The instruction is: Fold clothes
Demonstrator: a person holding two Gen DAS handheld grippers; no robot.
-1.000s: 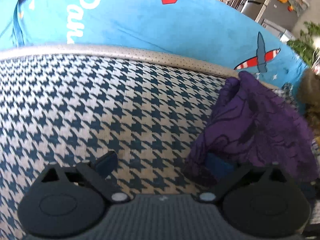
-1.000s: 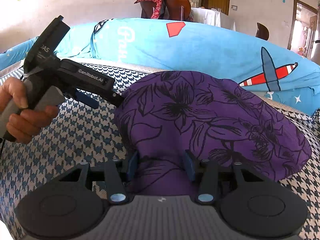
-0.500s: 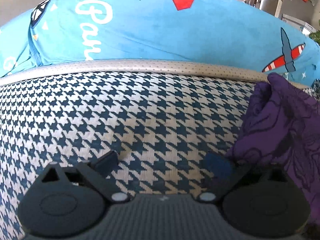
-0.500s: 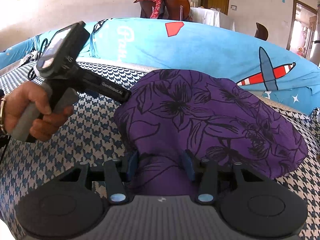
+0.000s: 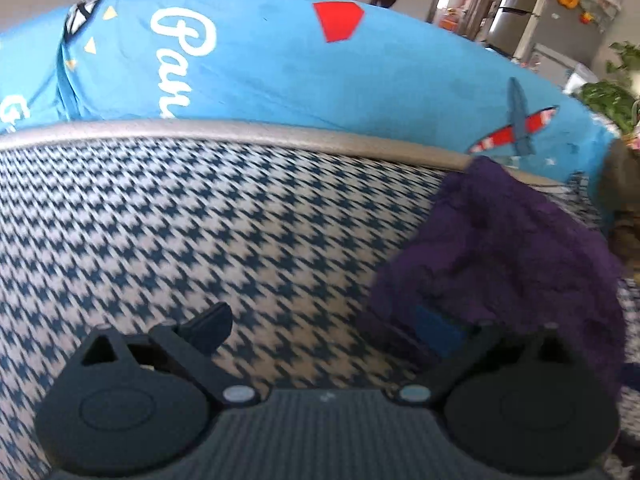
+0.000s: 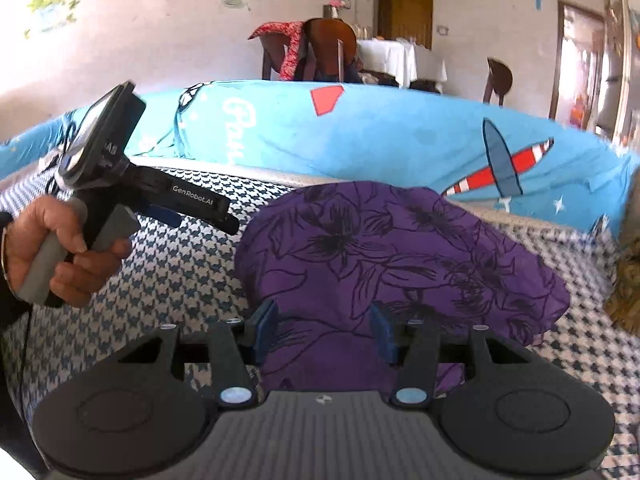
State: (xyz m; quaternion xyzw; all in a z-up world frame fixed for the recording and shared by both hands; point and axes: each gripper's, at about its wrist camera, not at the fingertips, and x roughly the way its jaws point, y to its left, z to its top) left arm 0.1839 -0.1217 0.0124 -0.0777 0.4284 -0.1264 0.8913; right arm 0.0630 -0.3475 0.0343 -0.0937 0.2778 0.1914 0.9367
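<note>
A purple garment (image 6: 392, 256) with black flower outlines lies bunched on the houndstooth cushion (image 6: 172, 272). My right gripper (image 6: 322, 330) has its blue pads on either side of the garment's near fold. Its jaws are opening, and the cloth still fills the gap between them. A hand holds my left gripper (image 6: 200, 220) left of the garment, just off its edge. In the left wrist view the left gripper (image 5: 320, 326) is open over the bare houndstooth (image 5: 224, 224). Its right finger (image 5: 438, 330) sits at the edge of the purple garment (image 5: 516, 248).
A blue printed cover (image 6: 380, 136) drapes the sofa back behind a silver trim (image 5: 280, 136). Brown fabric (image 6: 628, 280) lies at the right edge. Chairs and a white-clothed table (image 6: 396, 60) stand in the room beyond.
The left gripper has lifted and drawn back to the left of the garment. The right gripper's fingers stand slightly wider, and the garment sits lower in its view.
</note>
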